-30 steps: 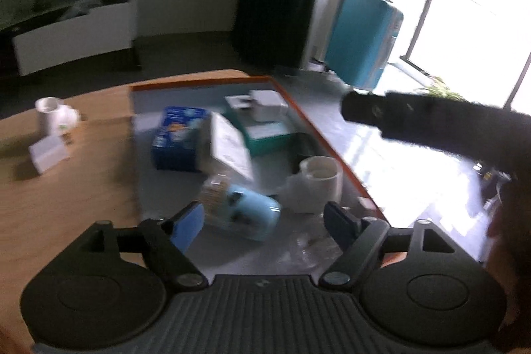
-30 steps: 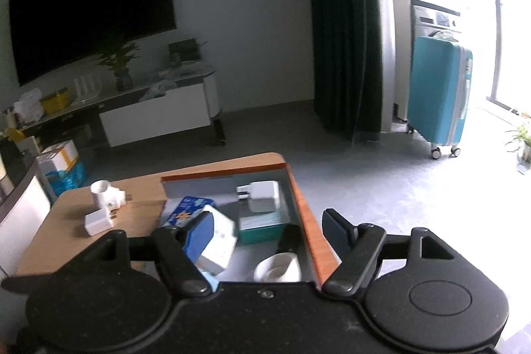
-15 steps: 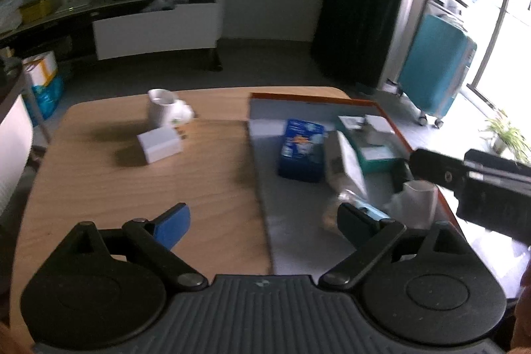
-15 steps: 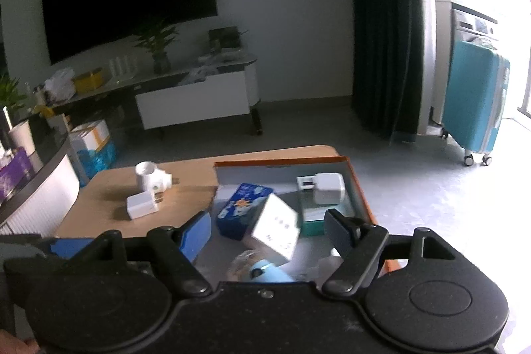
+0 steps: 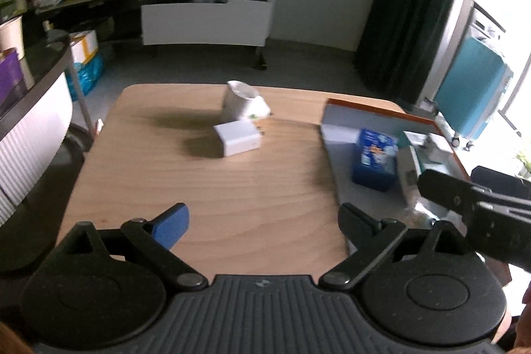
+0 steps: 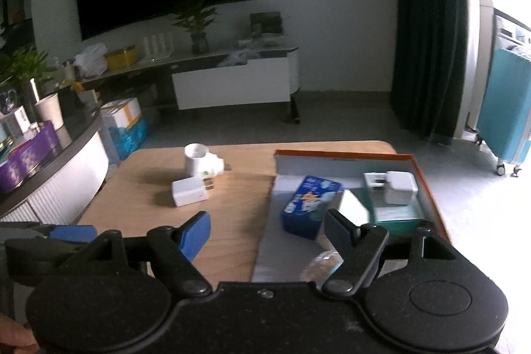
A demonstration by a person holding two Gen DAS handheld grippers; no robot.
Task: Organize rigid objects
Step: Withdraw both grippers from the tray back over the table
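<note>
A white charger block and a white cup-shaped adapter lie on the bare wooden table. To their right an orange-rimmed grey box holds a blue carton, a teal box with a white charger on it, and other items. My left gripper is open over the bare wood, nothing between its fingers. My right gripper is open above the box's near left edge, holding nothing.
The table's near and left edges drop to a grey floor. A curved white-fronted counter with cups and boxes stands to the left. A TV bench lines the far wall, a teal suitcase stands at right.
Both views have swung left from the box towards the bare table. The left gripper's jaws have spread wider and left the pale blue item lying in the box.
</note>
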